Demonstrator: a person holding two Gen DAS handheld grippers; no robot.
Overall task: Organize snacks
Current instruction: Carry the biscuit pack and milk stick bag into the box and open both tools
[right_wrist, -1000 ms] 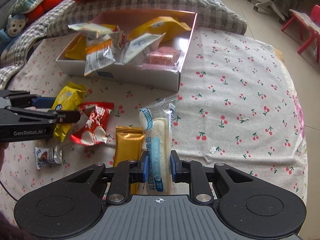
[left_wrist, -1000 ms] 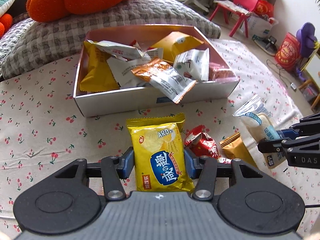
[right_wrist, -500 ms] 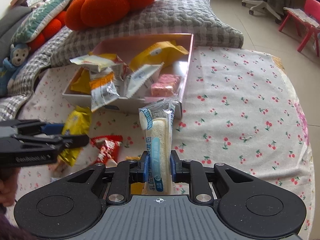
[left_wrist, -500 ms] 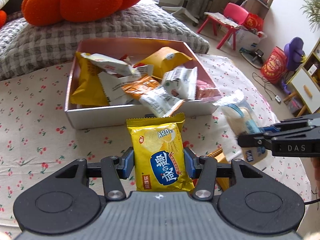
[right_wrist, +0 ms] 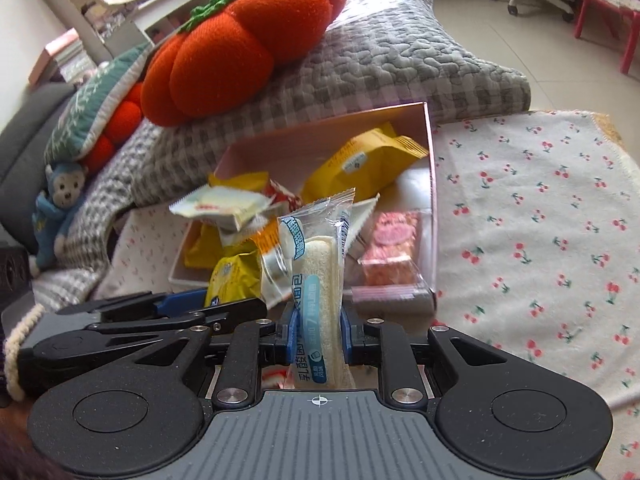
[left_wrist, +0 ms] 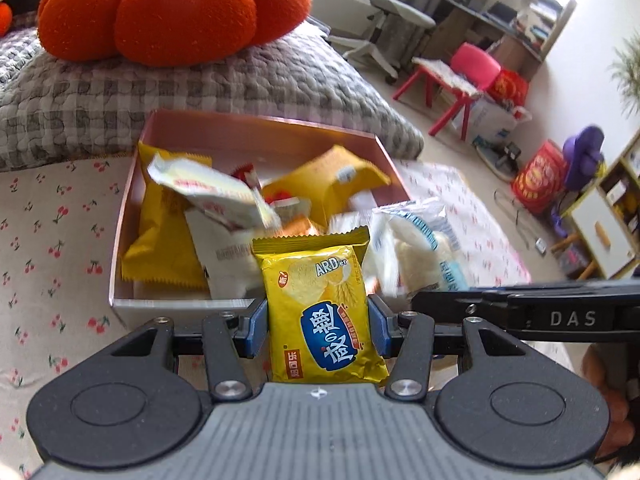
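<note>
Mostly sorted: the box (left_wrist: pixel 256 302) on the cherry-print bedspread (right_wrist: pixel 540 216) is already piled with packets. Left fingers (left_wrist: pixel 256 324) pinch a yellow chip bag (left_wrist: pixel 320 312), right fingers (right_wrist: pixel 291 336) clamp a bread pack (right_wrist: pixel 318 280), both over the box's near edge. Just dropping these in, I reckon.

We saw a glossy yellow foil chip bag (left_wrist: pixel 320 312) and a clear, shiny plastic bread wrapper (right_wrist: pixel 320 280). The box (left_wrist: pixel 256 132) looked like smooth pink card. Behind it, the pumpkin cushion (left_wrist: pixel 172 8) was fuzzy orange plush on a quilted cloth pillow (left_wrist: pixel 200 84).
</note>
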